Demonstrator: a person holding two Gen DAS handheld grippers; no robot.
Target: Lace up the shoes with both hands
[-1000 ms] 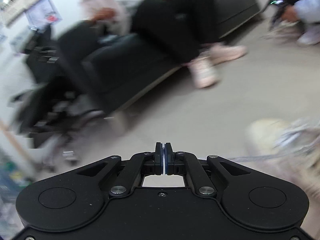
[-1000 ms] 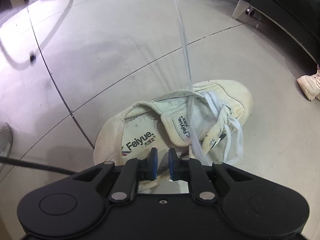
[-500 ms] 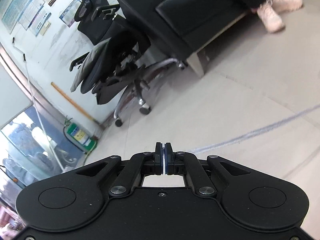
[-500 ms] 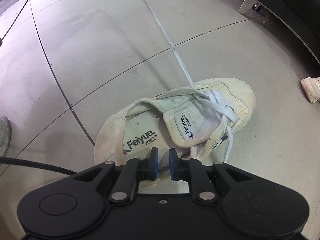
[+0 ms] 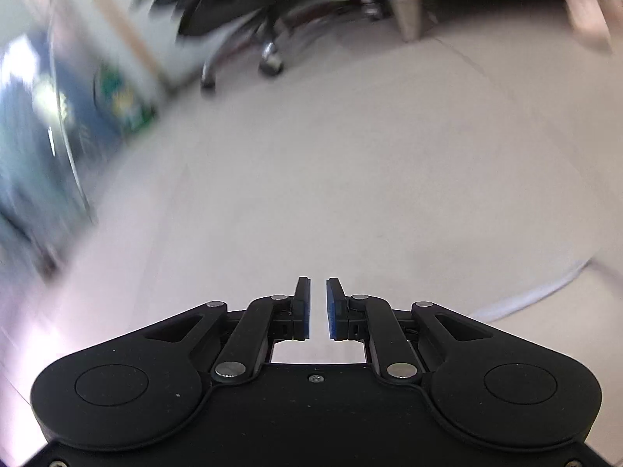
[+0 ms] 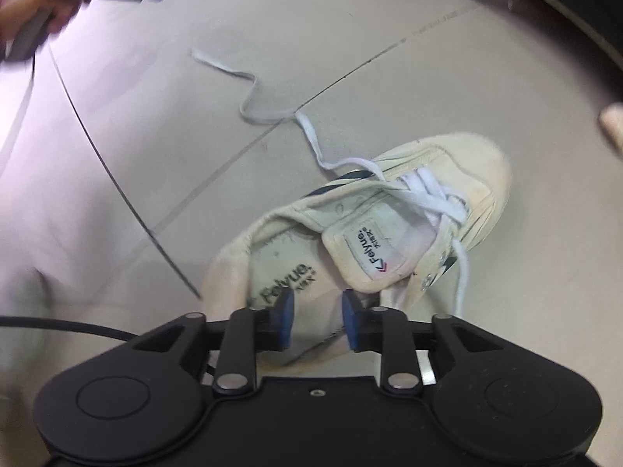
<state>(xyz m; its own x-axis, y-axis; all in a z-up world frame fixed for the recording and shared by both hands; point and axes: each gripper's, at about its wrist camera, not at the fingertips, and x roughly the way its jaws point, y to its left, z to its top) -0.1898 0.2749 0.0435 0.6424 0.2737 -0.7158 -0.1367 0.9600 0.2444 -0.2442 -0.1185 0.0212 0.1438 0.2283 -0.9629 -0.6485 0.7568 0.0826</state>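
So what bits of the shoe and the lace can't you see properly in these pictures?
- Shoe heel, right wrist view: hidden behind the open right gripper.
- Shoelace eyelets: too small and crowded to count which are threaded.
- Left wrist view: motion blur smears the room; the shoe is out of frame, and only a pale strip on the floor, perhaps lace, shows beside the open left gripper.
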